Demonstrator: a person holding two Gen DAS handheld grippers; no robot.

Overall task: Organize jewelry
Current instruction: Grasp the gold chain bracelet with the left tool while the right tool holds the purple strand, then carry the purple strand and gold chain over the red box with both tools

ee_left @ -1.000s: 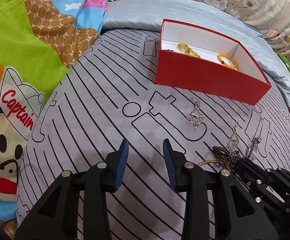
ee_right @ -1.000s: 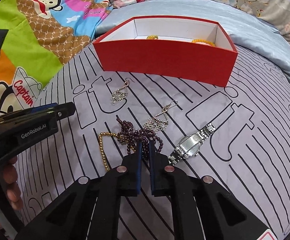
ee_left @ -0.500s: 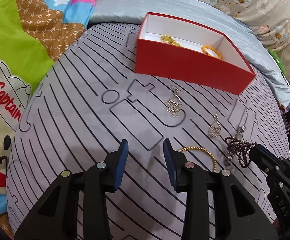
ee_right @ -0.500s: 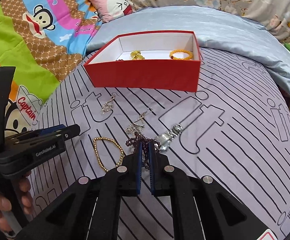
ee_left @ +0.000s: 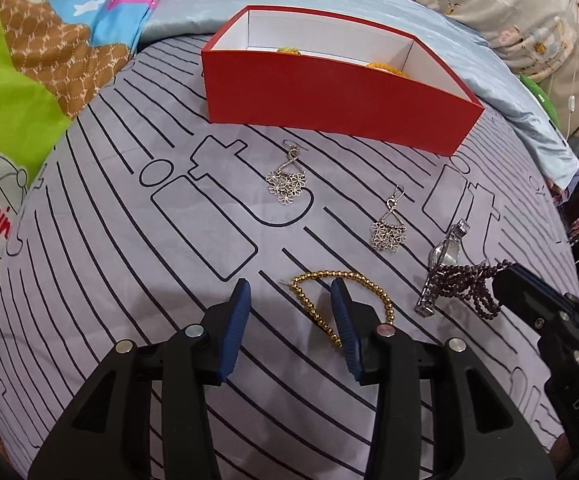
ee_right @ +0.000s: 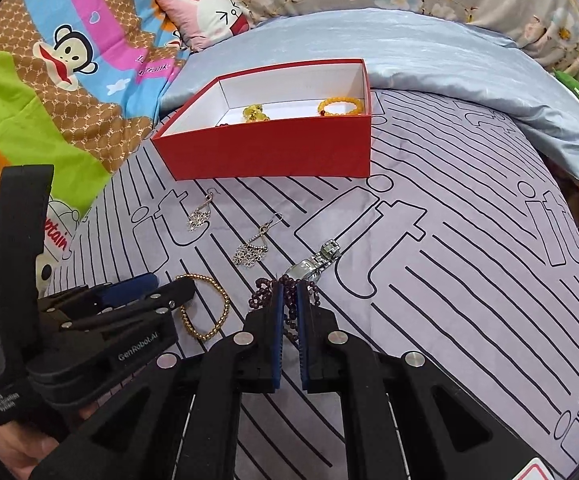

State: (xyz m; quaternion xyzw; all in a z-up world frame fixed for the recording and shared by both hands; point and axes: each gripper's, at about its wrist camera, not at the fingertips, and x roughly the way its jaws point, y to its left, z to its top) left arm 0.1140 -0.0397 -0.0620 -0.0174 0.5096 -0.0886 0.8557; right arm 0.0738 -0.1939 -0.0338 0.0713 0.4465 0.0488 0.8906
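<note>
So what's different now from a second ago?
The right gripper has lifted the dark purple beads off the gold bead bracelet. The left gripper slid over to the gold one, its jaws opening with nothing gripped. The earrings, watch and red box stayed put.

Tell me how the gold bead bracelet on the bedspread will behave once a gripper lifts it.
The gold bead bracelet is a loop of small strung beads lying in an uneven curve, so it will probably hang limp from one pinch point. The beads look smooth and shiny, so they may slip between pads. It seems light; nudging it on the bedspread would likely deform it, not slide it.
</note>
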